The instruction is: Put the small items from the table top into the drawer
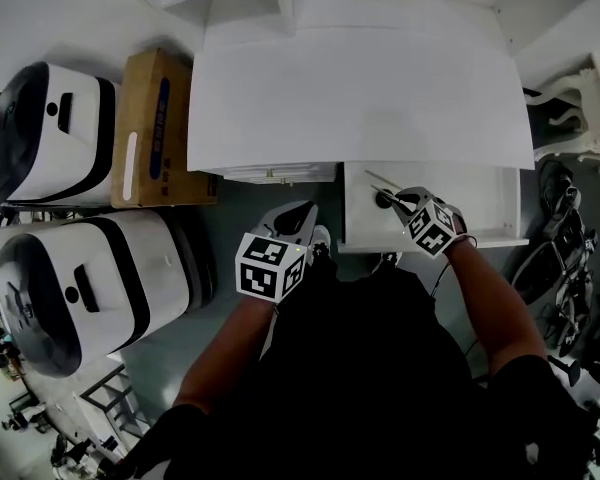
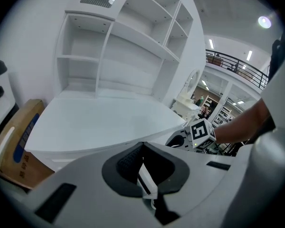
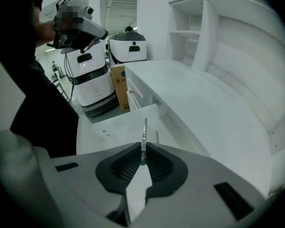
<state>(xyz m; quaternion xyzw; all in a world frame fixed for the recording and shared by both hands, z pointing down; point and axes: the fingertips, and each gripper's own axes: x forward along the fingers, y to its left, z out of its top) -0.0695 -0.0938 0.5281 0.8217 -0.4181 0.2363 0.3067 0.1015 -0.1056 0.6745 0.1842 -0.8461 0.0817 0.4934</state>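
The white desk top (image 1: 360, 98) is bare. Below its right half the drawer (image 1: 480, 200) stands pulled out. My right gripper (image 1: 385, 199) hangs over the drawer's left end, shut on a thin metal strip (image 3: 144, 132) that sticks out past the pads (image 3: 133, 163) and points down at the drawer floor (image 3: 118, 127). A second thin pale stick (image 1: 383, 180) lies in the drawer beside the strip, also seen as the short stick (image 3: 156, 137). My left gripper (image 1: 305, 213) is held in front of the closed left drawer (image 1: 275, 173), its jaws together with nothing between them (image 2: 142, 158).
A cardboard box (image 1: 155, 128) stands left of the desk, with two white and black machines (image 1: 50, 133) (image 1: 90, 288) beside it. White shelves (image 2: 133, 37) rise behind the desk top. Carved white furniture (image 1: 585, 108) and dark cables (image 1: 560, 258) sit on the right.
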